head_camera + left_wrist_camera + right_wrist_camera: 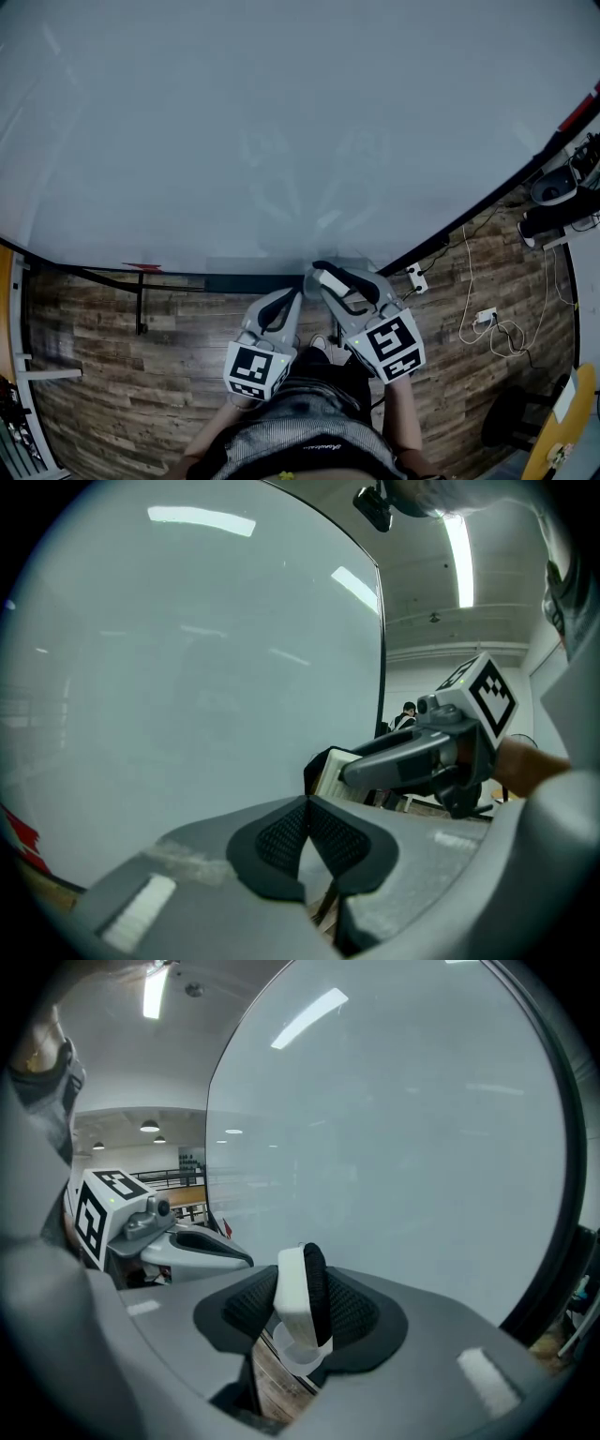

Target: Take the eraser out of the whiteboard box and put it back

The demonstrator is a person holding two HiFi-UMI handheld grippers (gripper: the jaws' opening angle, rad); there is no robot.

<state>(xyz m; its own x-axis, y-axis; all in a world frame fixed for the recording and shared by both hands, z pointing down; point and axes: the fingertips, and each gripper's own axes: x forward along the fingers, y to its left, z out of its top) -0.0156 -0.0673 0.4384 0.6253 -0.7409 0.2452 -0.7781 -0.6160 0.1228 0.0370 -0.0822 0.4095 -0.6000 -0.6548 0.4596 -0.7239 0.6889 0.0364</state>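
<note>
Pale, glossy whiteboard (281,122) in a dark frame fills most of your head view, with brown wood-plank floor (112,366) showing below its lower edge. At that edge your grey left gripper (284,302) and grey right gripper (325,278) sit side by side. The right one grips a small block eraser (332,280), white plastic backed with black felt, right at the whiteboard's bottom rail. In your left gripper view, the left gripper's (307,829) black mesh pads meet tip to tip with nothing between them. Beyond them, the right gripper (349,771) holds the eraser (328,780) close before the whiteboard (187,667). In your right gripper view, the right gripper's (298,1321) pads press both flat sides of the eraser (300,1297), which stands on edge facing the whiteboard (403,1129). The left gripper (239,1258) lies closed near the whiteboard's lower left.
</note>
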